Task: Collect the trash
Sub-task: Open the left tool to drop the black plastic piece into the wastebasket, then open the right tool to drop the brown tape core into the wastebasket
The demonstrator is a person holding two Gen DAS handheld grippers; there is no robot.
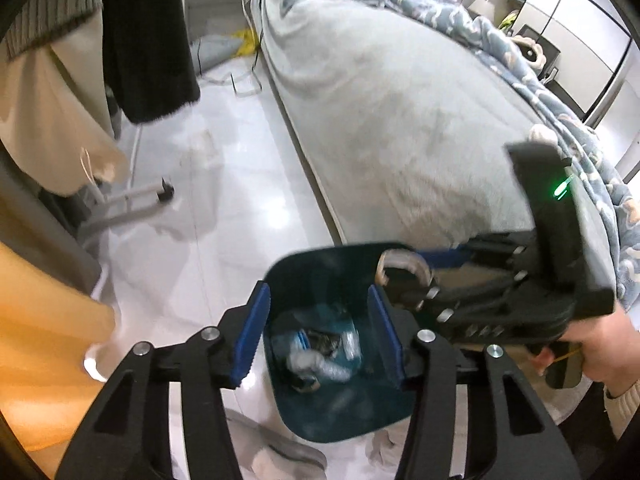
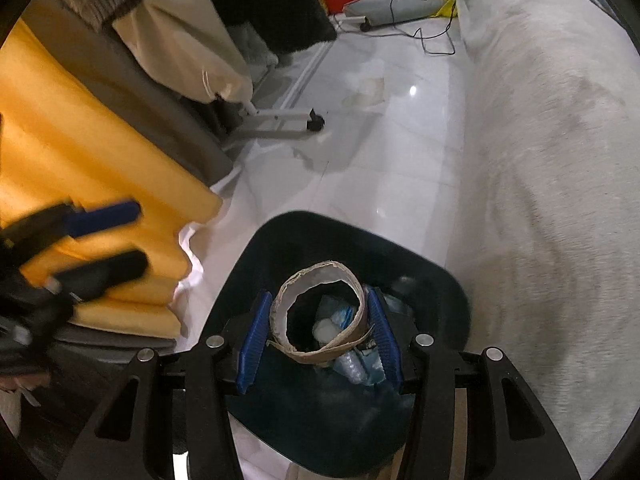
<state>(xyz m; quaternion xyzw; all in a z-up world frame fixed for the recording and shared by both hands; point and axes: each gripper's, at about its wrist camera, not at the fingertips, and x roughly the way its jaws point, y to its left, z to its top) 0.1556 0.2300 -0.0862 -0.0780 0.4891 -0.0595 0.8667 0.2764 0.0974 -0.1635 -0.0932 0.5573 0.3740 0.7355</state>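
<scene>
A dark teal trash bin [image 1: 320, 258] [image 2: 436, 280] stands on the white floor beside the bed, with plastic wrappers and bottles [image 1: 320, 354] inside. My right gripper [image 2: 320, 336] is shut on a cardboard tape roll [image 2: 316, 280] and holds it over the bin's mouth. The roll [image 1: 400, 266] and the right gripper [image 1: 424, 280] also show in the left wrist view at the bin's far rim. My left gripper [image 1: 316, 332] is open and empty above the bin; in the right wrist view it [image 2: 112, 240] is blurred at the left.
A bed with a grey sheet [image 1: 400, 120] and a blue patterned quilt [image 1: 520, 60] fills the right. Hanging clothes [image 2: 100, 128] and a rack's wheeled foot [image 2: 288, 120] stand at the left. Cables [image 2: 432, 40] lie on the floor at the far end.
</scene>
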